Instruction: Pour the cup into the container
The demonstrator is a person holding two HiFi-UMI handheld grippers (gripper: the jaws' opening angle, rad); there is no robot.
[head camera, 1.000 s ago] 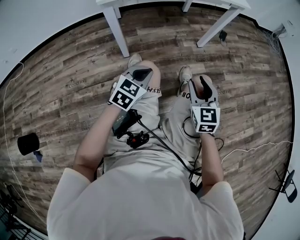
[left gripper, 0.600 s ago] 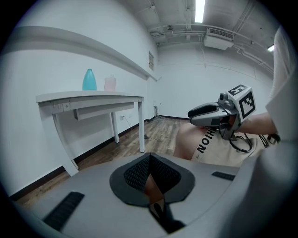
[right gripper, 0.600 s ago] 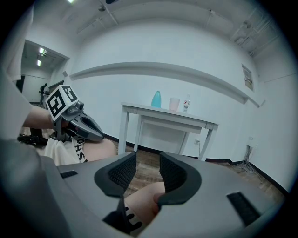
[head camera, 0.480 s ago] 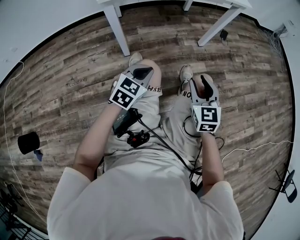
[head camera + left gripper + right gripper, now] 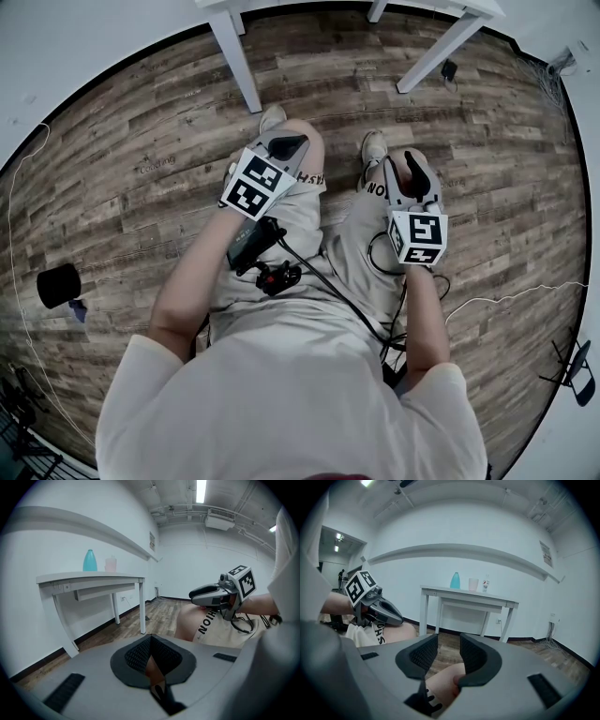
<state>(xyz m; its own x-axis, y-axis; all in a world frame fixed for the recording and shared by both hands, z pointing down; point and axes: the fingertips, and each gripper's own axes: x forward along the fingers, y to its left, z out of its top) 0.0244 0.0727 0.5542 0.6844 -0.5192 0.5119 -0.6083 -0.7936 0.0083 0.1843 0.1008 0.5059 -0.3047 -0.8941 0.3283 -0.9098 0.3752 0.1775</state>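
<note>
Cup [image 5: 474,584] stands on the white table [image 5: 464,597] beside a blue bottle [image 5: 455,581], well apart from both grippers. They rest on the person's legs [image 5: 323,234], probably waiting to start. The left gripper [image 5: 281,147] is pressed together, empty. The right gripper [image 5: 410,173] stands a little apart, empty.

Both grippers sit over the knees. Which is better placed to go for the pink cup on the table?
Probably the right gripper: its jaws stand apart and empty, facing the cup on the table; the left gripper has its jaws together.
</note>
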